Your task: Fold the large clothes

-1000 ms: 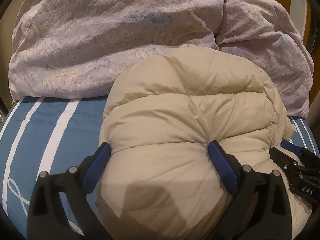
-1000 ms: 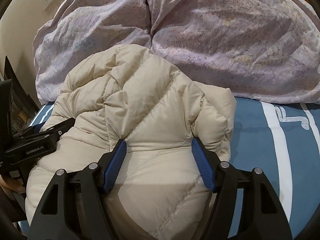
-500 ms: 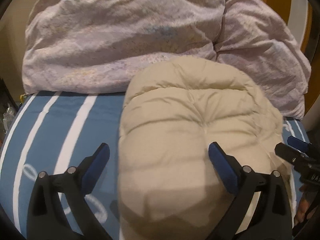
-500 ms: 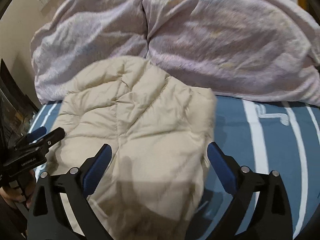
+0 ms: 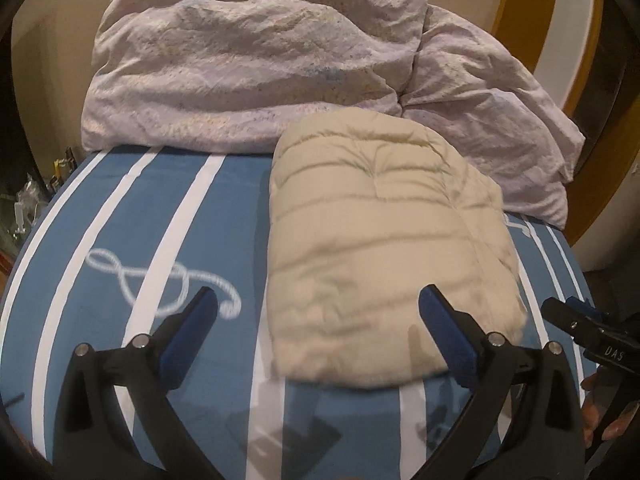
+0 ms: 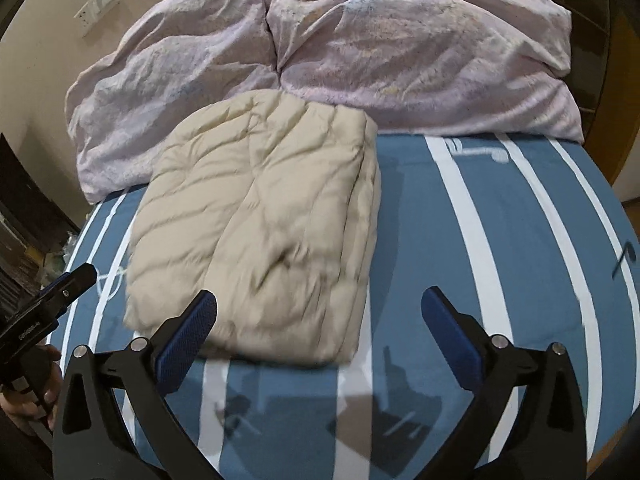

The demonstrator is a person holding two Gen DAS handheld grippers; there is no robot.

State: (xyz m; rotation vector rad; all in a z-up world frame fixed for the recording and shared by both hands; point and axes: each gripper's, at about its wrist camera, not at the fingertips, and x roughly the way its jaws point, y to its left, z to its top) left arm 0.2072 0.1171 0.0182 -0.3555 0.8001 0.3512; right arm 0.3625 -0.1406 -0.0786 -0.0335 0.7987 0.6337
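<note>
One bed point(image 5: 120, 216) filled the room's middle, its blue sheet crossed by white stripes, and a crumpled pale lilac duvet point(image 5: 256, 72) was heaped along the far end. Against that heap lay the jacket point(image 5: 384, 240), a cream quilted puffer folded into a thick, rounded rectangle. Its far edge touched the duvet, and its near edge stopped short of the grippers. From where I stood it looked light, soft and springy, the sort of padding that squashes under a pinch and swells again once let go. The shell looked smooth, so I judged it might slip. A firm hold would best be taken at the near corners, through all the layers at once, since a bite into the puffy middle would gather only the top skin. Its long axis ran from the near end of the bed toward the duvet, with the rounded end pointing away. I could not tell collar from hem.

The left gripper point(image 5: 316, 320) hung over the sheet with its jaws wide apart and nothing between them, its right finger over the jacket's near right corner. The right gripper point(image 6: 320, 320) was likewise spread wide and empty, its left finger over the bundle's near edge and its right finger above bare sheet.
</note>
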